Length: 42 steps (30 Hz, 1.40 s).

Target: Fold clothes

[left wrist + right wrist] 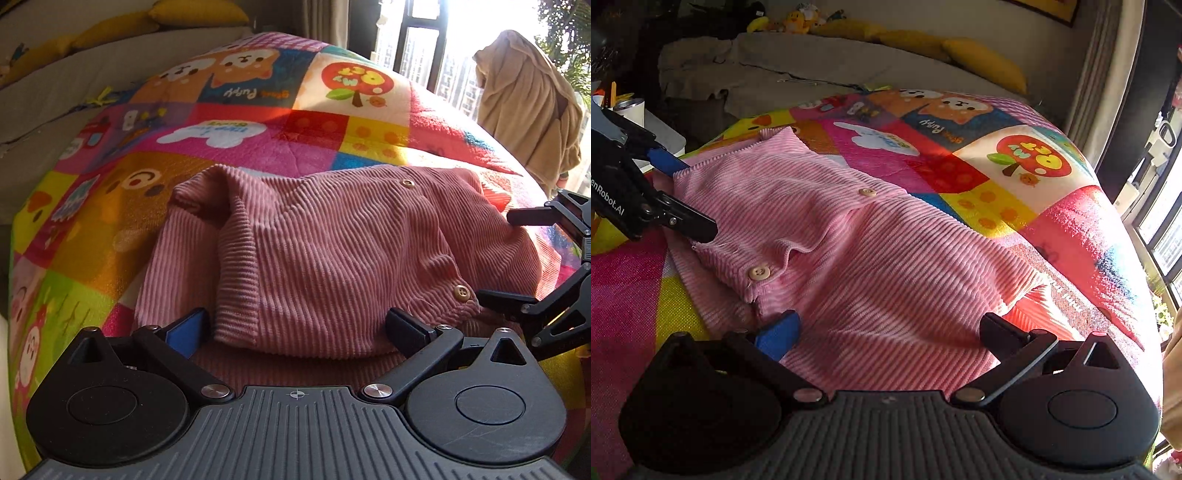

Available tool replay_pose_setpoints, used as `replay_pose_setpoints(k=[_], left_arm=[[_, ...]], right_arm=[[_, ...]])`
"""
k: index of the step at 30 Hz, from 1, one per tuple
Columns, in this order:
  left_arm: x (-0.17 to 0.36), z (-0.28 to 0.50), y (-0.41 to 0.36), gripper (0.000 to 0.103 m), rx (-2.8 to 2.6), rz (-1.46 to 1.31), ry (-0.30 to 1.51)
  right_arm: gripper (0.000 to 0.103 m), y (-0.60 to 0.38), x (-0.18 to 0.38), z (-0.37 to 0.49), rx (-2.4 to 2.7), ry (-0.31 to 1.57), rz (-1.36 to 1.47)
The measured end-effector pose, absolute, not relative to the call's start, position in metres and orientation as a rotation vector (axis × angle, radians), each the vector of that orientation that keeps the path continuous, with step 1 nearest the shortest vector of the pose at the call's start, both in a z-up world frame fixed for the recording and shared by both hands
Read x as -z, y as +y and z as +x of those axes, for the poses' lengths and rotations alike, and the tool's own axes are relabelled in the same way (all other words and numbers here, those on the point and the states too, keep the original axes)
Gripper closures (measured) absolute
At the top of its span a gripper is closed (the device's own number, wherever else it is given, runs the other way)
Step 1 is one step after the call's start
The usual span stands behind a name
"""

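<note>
One pink corduroy garment (332,251) with two buttons lies on the patchwork blanket (258,122); left hand-held gripper (299,328) and right hand-held gripper (890,328) both spread wide at its near edge.

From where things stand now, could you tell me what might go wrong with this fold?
1. Both the left gripper and right gripper are open over the pink garment; closing could pinch the patchwork blanket too.
2. The button sits by a bunched edge, so pulling may drag the fold askew.

"enRobot.AI" on left tool (689,195)
</note>
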<state>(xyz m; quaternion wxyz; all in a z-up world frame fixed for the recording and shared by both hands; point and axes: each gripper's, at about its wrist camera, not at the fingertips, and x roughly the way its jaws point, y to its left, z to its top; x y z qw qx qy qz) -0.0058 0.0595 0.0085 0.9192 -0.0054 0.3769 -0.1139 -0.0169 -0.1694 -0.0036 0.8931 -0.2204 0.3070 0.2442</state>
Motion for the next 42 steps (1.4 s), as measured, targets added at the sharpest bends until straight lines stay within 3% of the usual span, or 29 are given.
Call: replay_pose_setpoints(k=[10,18,28,35,42], left_arm=[[-0.033,0.008,0.091,0.0,0.366,-0.205,0.676],[-0.021,0.019,0.088,0.0,0.331,-0.149,0.723],[-0.004,0.032,0.144,0.0,0.252,-0.409,0.757],[-0.013,0.044,0.133,0.0,0.385,-0.578,0.785],[-0.016,0.04,0.102,0.0,0.317,-0.391,0.827]], right_arm=[[0.0,-0.203,-0.043,0.036,-0.463,0.647,-0.09],[0.0,-0.125,0.002,0.054,-0.443,0.572,-0.481],[0.0,-0.153,-0.02,0.034,-0.54,0.593,-0.315],[0.0,-0.111,-0.016,0.005,-0.694,0.565,-0.414],[0.0,-0.101,-0.007,-0.009,-0.725,0.545,-0.522]])
